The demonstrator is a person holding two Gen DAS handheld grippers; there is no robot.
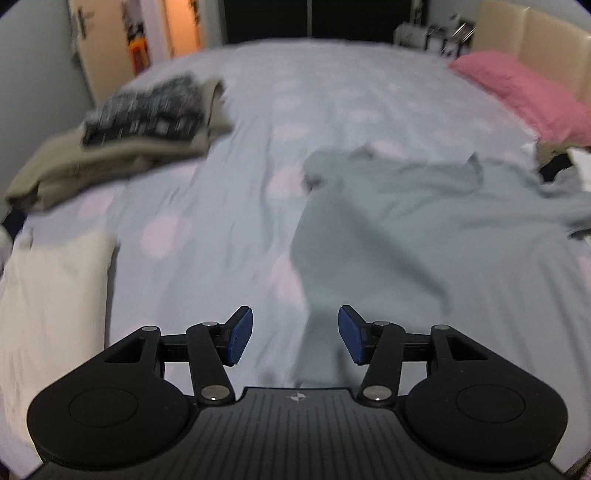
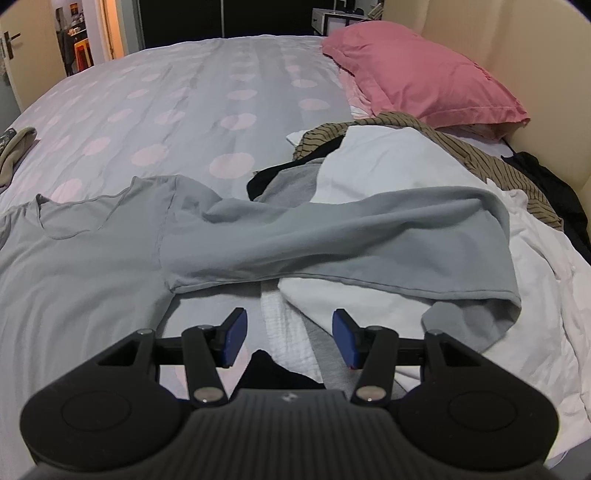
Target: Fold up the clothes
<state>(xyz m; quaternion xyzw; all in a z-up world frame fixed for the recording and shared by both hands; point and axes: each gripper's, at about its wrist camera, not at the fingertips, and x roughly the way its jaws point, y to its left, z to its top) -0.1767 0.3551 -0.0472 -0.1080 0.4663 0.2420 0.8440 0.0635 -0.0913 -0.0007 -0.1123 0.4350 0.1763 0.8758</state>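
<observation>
A grey T-shirt (image 1: 406, 236) lies spread and wrinkled on the bed; in the right wrist view (image 2: 110, 251) its sleeve (image 2: 369, 240) drapes over a pile of unfolded clothes. My left gripper (image 1: 295, 338) is open and empty, just above the shirt's near left edge. My right gripper (image 2: 289, 338) is open and empty, above white and black garments just short of the sleeve's hem.
The bed has a pale blue cover with pink dots (image 2: 184, 92). Folded clothes (image 1: 140, 110) sit stacked at far left, and a cream garment (image 1: 48, 302) lies at near left. A pink pillow (image 2: 417, 70) and beige headboard (image 2: 480, 33) are at right. White (image 2: 399, 162), striped (image 2: 480, 155) and black clothes are heaped there.
</observation>
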